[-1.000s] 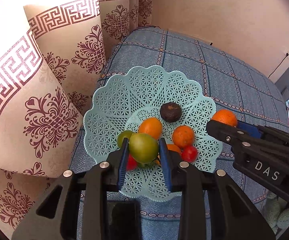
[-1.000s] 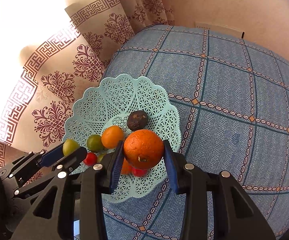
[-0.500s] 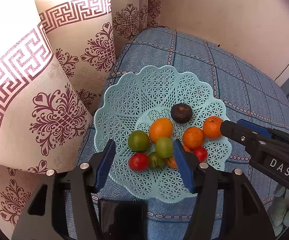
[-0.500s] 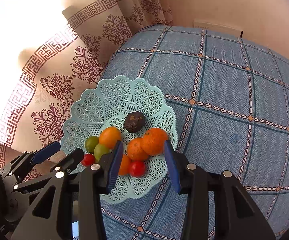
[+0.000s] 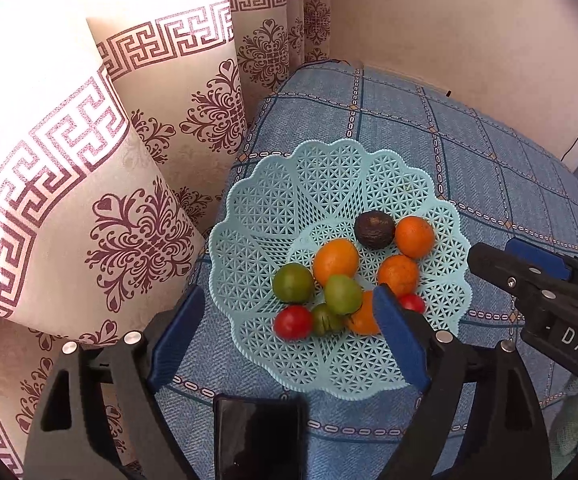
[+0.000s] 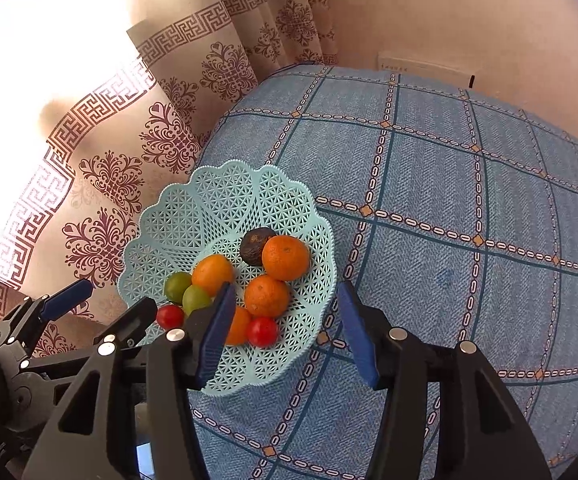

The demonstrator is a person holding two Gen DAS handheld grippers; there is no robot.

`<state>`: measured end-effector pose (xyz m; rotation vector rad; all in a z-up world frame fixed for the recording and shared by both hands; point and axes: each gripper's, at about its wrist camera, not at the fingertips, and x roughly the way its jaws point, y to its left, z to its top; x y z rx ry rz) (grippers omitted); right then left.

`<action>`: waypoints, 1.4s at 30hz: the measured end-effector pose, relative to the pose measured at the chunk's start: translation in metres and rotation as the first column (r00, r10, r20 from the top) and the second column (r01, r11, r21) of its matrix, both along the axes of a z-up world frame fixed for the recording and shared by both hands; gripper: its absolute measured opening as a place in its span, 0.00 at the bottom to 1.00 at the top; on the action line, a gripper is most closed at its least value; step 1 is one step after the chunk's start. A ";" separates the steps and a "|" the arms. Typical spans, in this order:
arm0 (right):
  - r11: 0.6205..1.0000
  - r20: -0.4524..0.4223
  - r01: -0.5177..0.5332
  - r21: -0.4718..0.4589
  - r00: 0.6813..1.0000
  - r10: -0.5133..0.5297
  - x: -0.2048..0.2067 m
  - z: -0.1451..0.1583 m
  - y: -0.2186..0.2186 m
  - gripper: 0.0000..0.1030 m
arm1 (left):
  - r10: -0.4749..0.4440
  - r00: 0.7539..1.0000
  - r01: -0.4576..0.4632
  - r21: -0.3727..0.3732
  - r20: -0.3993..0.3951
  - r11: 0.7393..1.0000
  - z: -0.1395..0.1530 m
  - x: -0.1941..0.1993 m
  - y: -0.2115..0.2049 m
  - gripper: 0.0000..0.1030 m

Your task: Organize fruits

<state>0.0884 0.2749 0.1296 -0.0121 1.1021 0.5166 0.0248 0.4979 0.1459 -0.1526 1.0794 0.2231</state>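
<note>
A pale turquoise lattice basket [image 5: 289,204] [image 6: 193,208] rests on a blue checked cloth. Inside lie several oranges [image 5: 336,261] [image 6: 285,258], green fruits [image 5: 293,282] [image 6: 177,286], red tomatoes [image 5: 293,322] [image 6: 262,332] and one dark brown fruit [image 5: 374,229] [image 6: 253,245]. My left gripper [image 5: 285,304] hangs open above the basket's near edge, holding nothing. My right gripper [image 6: 287,300] is open too, empty, over the basket's right rim. In the left wrist view the right gripper [image 5: 537,280] juts in from the right.
Patterned cream and maroon curtains [image 5: 109,184] [image 6: 137,140] hang close behind and left of the basket. The blue checked cloth [image 6: 469,220] stretches far to the right. A beige wall [image 5: 469,32] borders the back. A dark phone screen [image 5: 257,436] sits on the left gripper.
Both grippers opened and drew back. The green fruit left the left gripper and the orange left the right one; both now lie in the basket.
</note>
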 end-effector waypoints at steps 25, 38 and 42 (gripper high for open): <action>0.999 0.057 -0.033 -0.001 0.998 0.033 -0.038 0.022 -0.023 0.85 | 0.077 0.997 -0.078 0.078 0.012 0.994 0.018 -0.042 -0.009 0.91; 0.996 0.103 -0.081 -0.041 0.991 0.085 -0.052 0.029 -0.035 0.95 | 0.125 0.992 -0.126 0.102 0.022 0.987 0.034 -0.056 -0.021 0.97; 0.993 0.143 -0.109 -0.049 0.983 0.115 -0.058 0.035 -0.036 0.95 | 0.147 0.989 -0.149 0.107 0.028 0.983 0.037 -0.062 -0.021 0.97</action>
